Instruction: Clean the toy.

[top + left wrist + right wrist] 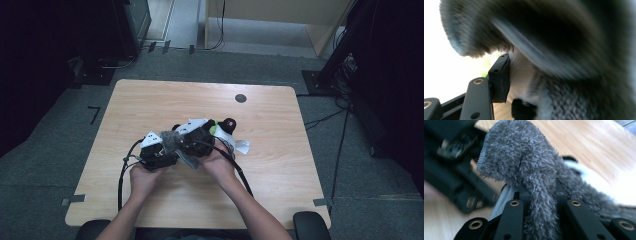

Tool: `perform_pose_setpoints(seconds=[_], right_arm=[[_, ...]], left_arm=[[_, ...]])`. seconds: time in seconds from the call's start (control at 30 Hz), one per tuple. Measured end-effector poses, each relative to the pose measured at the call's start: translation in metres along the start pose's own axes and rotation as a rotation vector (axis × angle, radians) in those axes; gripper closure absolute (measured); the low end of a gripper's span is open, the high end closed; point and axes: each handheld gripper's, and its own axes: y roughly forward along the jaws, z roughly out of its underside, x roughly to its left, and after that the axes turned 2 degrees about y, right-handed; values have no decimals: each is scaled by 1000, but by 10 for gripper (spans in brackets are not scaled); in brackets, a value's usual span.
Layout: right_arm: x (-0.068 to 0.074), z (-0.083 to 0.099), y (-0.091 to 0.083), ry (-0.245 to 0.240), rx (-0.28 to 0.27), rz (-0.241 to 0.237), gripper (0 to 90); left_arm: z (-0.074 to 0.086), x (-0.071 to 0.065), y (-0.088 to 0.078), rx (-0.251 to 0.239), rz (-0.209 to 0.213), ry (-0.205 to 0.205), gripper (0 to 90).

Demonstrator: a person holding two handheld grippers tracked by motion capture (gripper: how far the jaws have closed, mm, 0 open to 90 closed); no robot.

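A pale wooden table (150, 100) with rounded corners stands on grey carpet (65, 115). Everything below is placed relative to that table. Near its far edge, right of centre, sits a small dark round disc (240, 98) set into the top. Beyond the far edge a light wooden cabinet (280, 12) stands against the back, with a cable hanging beside it. Off the far left corner lies dark equipment (125, 25) on the floor; off the right side a black stand (340, 55) rises, with cables trailing over the carpet. Tape marks (73, 199) lie by the near corners.

At the table's middle, a little toward the near edge, the person holds both grippers close together over a grey fuzzy cloth (524, 162). The right gripper (540, 195) is clamped on a fold of this cloth, its jaws drawn tight around the pile in the right gripper view. The left gripper (524, 75) has one black pad against a white and grey part of the cloth; the other jaw is hidden behind blurred fabric, so I cannot tell whether it grips.

Just beyond the right hand (217, 162) lie a small black and red item (229, 123), something green (214, 129) and a white piece (242, 146), too small to identify.
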Motion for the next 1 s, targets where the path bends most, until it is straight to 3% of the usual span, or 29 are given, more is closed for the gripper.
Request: perform_pose_setpoints(seconds=[0.1,0.3,0.5,0.63,0.87,1.0], right_arm=[[3,14,-6,-2,-7,-11,773],[1,32,-16,31,-34,-28,776],[0,36,-28,38,-48,1,780],[-1,42,-37,23,-2,17,780],[-6,61,-46,24,78,-39,782],[-10,69,-53,22,121,-20,781]], left_arm=[[0,-3,1,13,-17,32,370],[0,-7,2,23,-23,55,365],[-1,-2,1,21,-3,29,366],[-1,-2,1,19,1,19,372],[-1,-2,1,24,-5,26,388],[-1,-2,2,25,-5,34,409]])
